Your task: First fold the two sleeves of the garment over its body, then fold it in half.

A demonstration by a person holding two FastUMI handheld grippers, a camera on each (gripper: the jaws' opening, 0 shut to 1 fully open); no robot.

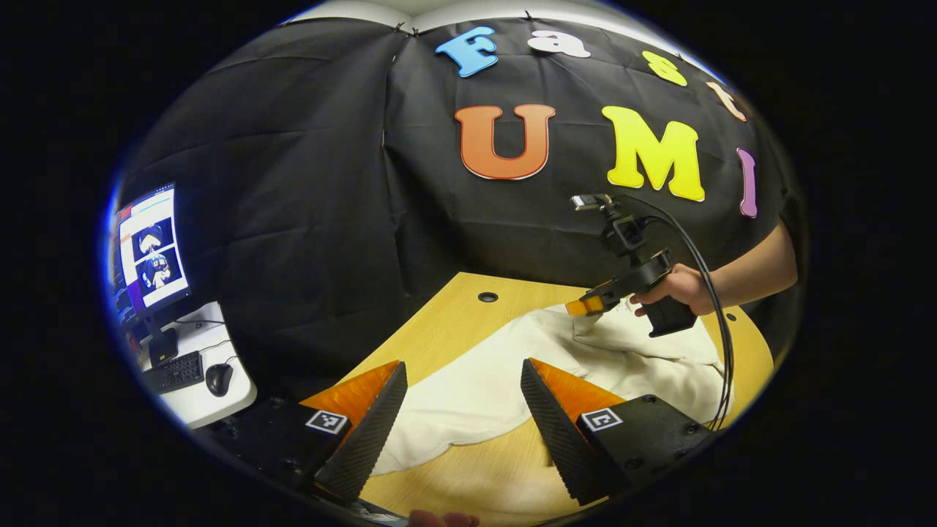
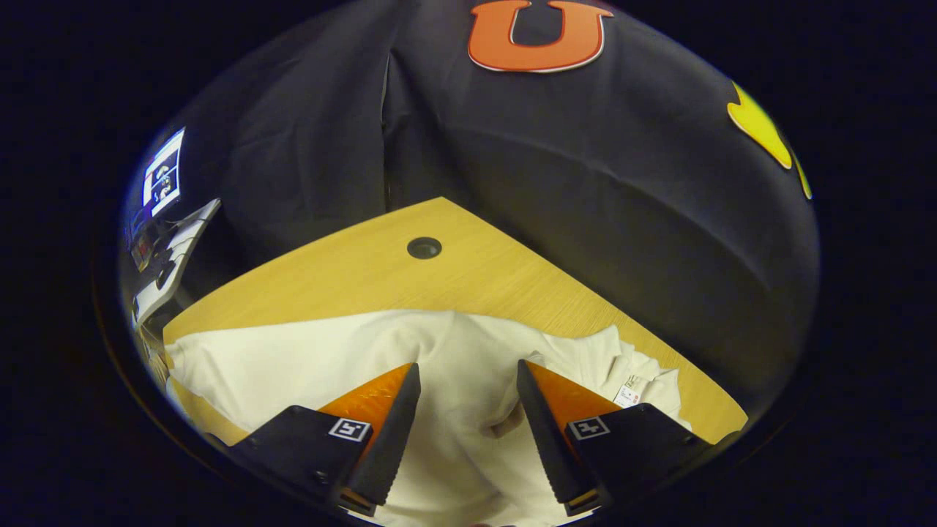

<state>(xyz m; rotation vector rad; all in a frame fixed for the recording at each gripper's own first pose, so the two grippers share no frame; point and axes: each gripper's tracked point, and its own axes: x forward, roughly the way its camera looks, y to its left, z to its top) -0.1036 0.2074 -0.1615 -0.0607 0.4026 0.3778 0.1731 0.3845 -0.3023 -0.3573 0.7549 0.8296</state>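
Two grippers over one white garment (image 1: pixel 505 380), spread rumpled across a light wooden table (image 1: pixel 446 322). In the left gripper view, left gripper (image 1: pixel 463 410) low and near, fingers wide apart, nothing between them but cloth and bare tabletop below; whether touching the cloth, cannot tell. Farther off on the right, right gripper (image 1: pixel 585 306) gripped by a hand (image 1: pixel 677 287) with a bare forearm, tip down at a raised fold of the garment (jaw gap too small to judge from here). Black cable (image 1: pixel 714 307) looping from that gripper down past the table's right edge. Round cable hole (image 1: pixel 487 297) in the tabletop toward the far corner, clear of the cloth. Off to the far left, a lit monitor (image 1: pixel 150 252), a keyboard (image 1: pixel 174 372) and a mouse (image 1: pixel 218 378) on a white side desk (image 1: pixel 212 399).

In the right gripper view, right gripper (image 2: pixel 468 413) with fingers spread wide, hanging just above the white cloth, no pinch on anything. Garment (image 2: pixel 351 359) lying broad to the left and bunched into folds on the right, a small sewn-in tag (image 2: pixel 628 393) showing near the right finger. Wooden table (image 2: pixel 351 274) bare beyond the cloth, cable hole (image 2: pixel 424 247) in that far stretch.
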